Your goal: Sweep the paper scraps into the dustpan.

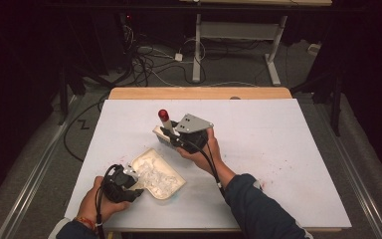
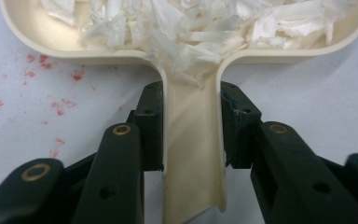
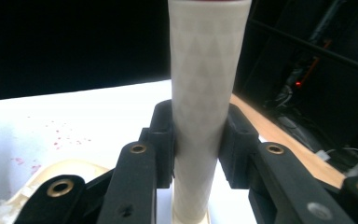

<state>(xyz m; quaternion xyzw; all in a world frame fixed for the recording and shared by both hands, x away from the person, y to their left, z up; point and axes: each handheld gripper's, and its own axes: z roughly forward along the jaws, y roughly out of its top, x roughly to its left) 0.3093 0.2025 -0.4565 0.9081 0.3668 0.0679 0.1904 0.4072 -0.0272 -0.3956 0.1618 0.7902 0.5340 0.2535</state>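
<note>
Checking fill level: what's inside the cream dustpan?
The cream dustpan holds a pile of white shredded scraps, spilling toward its handle channel. The pan floor beneath the pile is covered, so its depth can't be judged.

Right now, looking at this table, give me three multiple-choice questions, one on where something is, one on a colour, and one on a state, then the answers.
1. Where does the left gripper grip the cream scoop?
A. its handle
B. its wide rim
C. its underside

2. What colour is the tip of the white tube?
A. blue
B. red
C. green

3. How does the tube stand in the right gripper?
A. lying flat
B. upside down on the floor
C. upright

A: the left gripper view shows the jaws on both sides of the narrow handle.
B: the high view shows a red top.
C: the right gripper view shows it rising straight up between the jaws.
</note>
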